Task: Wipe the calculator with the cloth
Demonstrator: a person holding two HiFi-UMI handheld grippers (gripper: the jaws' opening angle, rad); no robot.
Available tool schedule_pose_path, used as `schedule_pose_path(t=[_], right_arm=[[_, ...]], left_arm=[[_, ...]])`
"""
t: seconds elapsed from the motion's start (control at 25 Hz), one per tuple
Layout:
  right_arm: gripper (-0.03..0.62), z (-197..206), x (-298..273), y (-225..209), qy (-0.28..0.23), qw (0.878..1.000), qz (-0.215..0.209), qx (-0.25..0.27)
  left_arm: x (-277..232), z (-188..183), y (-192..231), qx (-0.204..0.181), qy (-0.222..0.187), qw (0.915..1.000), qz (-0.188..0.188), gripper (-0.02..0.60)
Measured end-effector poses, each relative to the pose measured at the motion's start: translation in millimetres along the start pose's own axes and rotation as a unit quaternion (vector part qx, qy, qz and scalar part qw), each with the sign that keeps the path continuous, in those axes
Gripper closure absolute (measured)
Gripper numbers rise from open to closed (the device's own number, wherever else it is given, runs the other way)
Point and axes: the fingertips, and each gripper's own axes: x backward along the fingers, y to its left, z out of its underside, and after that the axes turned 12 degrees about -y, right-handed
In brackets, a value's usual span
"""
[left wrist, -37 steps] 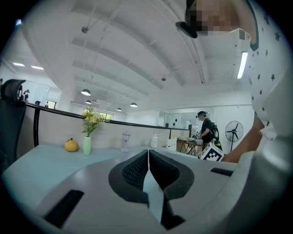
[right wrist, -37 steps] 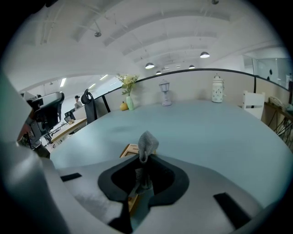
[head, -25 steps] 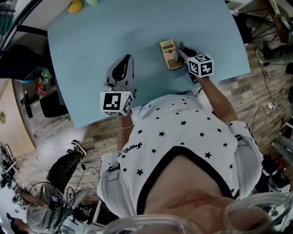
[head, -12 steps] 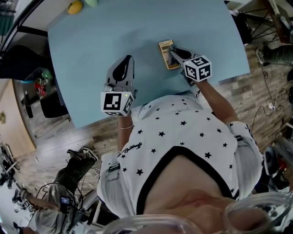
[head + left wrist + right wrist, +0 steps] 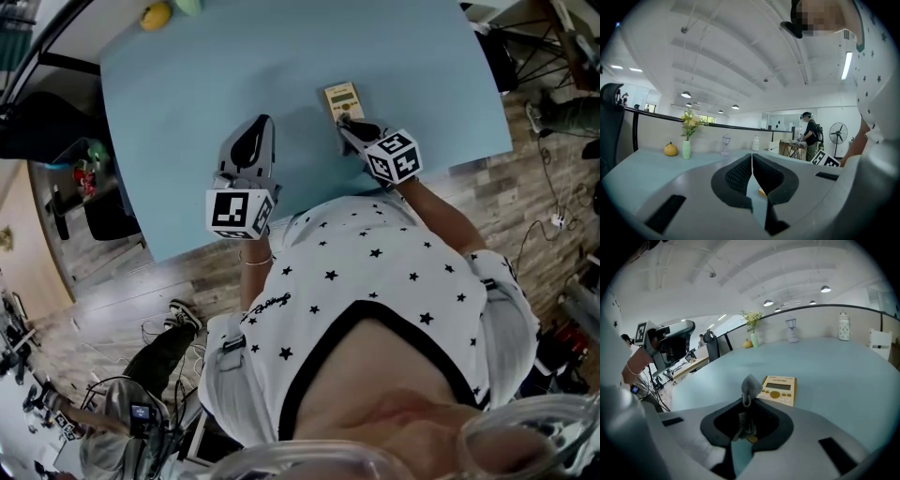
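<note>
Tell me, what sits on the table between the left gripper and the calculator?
Nothing. In the head view, the blue table between the left gripper and the calculator is bare; the cloth is over in the right gripper.

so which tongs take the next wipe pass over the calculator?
Right. The right tongs are shut on the small grey cloth and point straight at the flat yellow calculator, close in front. The left tongs are shut, empty, and stand apart from it.

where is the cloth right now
In the right gripper view, the cloth is pinched in the right gripper, at the calculator's near edge.
</note>
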Motion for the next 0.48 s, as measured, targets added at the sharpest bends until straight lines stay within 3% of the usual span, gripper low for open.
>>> schedule_pose_path(t=[0.48], right_arm=[[0.545, 3, 18, -28, -0.011, 0.999, 0.036, -0.016]], left_arm=[[-3, -1, -15, 0.003, 0.000, 0.9999, 0.011, 0.551]])
